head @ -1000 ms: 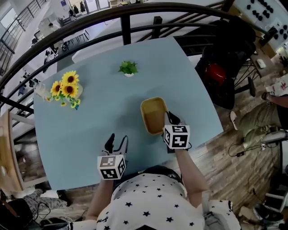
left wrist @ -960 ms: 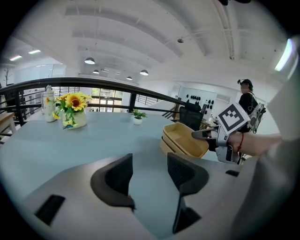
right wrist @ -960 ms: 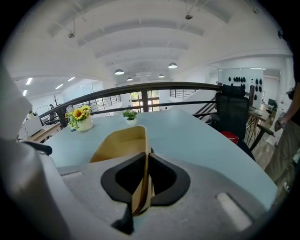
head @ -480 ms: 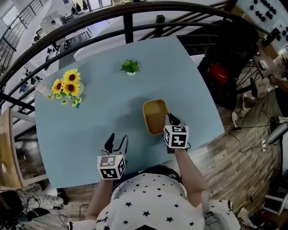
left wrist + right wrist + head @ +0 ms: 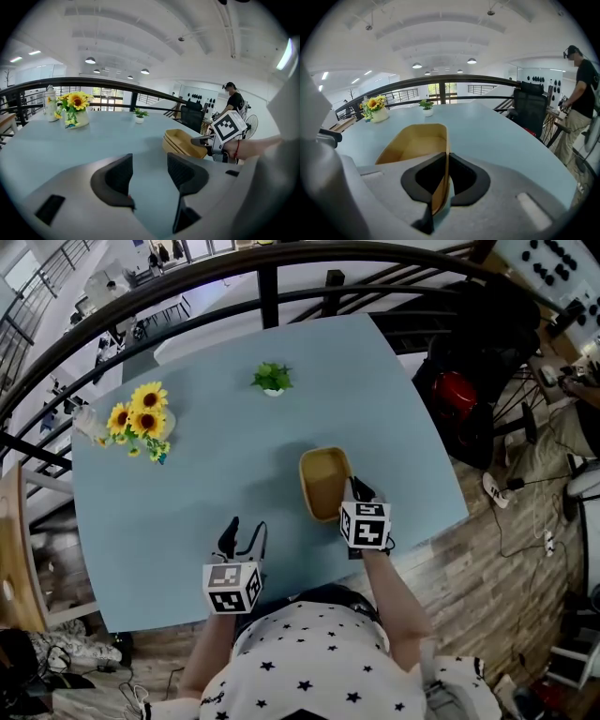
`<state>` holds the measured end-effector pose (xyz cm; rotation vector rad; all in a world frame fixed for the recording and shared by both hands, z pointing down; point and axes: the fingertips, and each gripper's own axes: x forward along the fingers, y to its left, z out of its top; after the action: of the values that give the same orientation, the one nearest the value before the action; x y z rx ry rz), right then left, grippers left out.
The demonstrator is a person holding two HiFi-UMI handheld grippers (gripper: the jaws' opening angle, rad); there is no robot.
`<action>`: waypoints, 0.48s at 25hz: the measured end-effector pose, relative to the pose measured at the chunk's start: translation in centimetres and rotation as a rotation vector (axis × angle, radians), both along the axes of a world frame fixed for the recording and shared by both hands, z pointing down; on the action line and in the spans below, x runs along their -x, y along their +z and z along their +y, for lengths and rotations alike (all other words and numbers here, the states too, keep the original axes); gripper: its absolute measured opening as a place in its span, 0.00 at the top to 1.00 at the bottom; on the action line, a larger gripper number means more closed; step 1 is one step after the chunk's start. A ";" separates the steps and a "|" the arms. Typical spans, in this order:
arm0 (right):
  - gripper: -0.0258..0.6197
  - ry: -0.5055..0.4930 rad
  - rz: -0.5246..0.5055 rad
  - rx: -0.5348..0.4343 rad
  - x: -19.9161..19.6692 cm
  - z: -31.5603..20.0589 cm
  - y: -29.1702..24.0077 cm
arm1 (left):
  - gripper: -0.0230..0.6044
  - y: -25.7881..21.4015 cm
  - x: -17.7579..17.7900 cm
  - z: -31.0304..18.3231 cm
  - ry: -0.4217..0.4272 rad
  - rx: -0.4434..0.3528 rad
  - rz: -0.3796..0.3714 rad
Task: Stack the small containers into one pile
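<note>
Pinching container stack (image 5: 323, 482), right claw (image 5: 446, 163), long axis pointing away

L gripper (image 5: 149, 165) jaws apart, empty — stacked containers (image 5: 180, 142) by R gripper (image 5: 205, 139).

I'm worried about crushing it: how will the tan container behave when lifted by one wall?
Probably light and slightly flexible: the tan container has a thin wall where the right gripper pinches it. Held by one side, it may tilt. Its nested rims suggest lower ones might stay behind.
</note>
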<state>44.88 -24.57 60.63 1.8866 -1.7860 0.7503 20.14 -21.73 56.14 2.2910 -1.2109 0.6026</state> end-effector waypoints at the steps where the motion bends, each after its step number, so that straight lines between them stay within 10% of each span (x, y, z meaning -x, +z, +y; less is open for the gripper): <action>1: 0.92 -0.001 0.006 0.001 0.0 0.0 0.1 | 0.60 0.0 0.0 0.0 0.000 0.001 0.000; 12: 0.92 -0.018 0.077 0.006 0.1 0.0 0.2 | 0.60 0.0 0.2 0.5 0.000 0.006 -0.001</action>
<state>44.74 -24.60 60.88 1.8678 -1.7494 0.6669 19.92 -21.21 56.15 2.2861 -1.2082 0.6063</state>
